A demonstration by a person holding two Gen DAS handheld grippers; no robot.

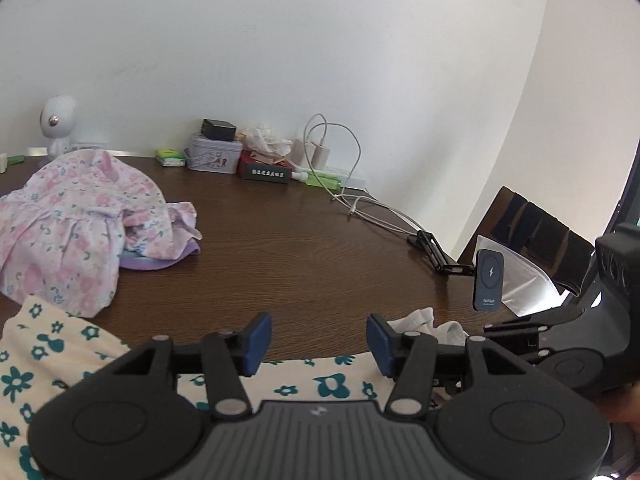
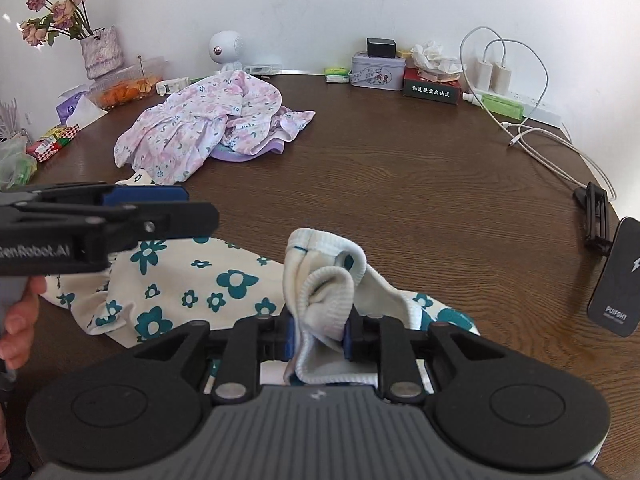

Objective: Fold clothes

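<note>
The right claw (image 2: 319,334) is clamped on the ribbed cuff (image 2: 320,296) of the teal-flowered garment (image 2: 192,280), which lies crumpled on the desk (image 2: 400,184) just beneath both claws. The left claw (image 1: 319,344) stands apart, empty. Folding looks barely begun; beyond them the pink floral dress (image 2: 200,128) waits, unfolded.

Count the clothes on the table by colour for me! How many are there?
Pink flowery: 1, the dress
Purple: 1, the cloth under the dress
Cream with teal flowers: 1, the garment, its cuff in the right gripper
Total: 3
</note>
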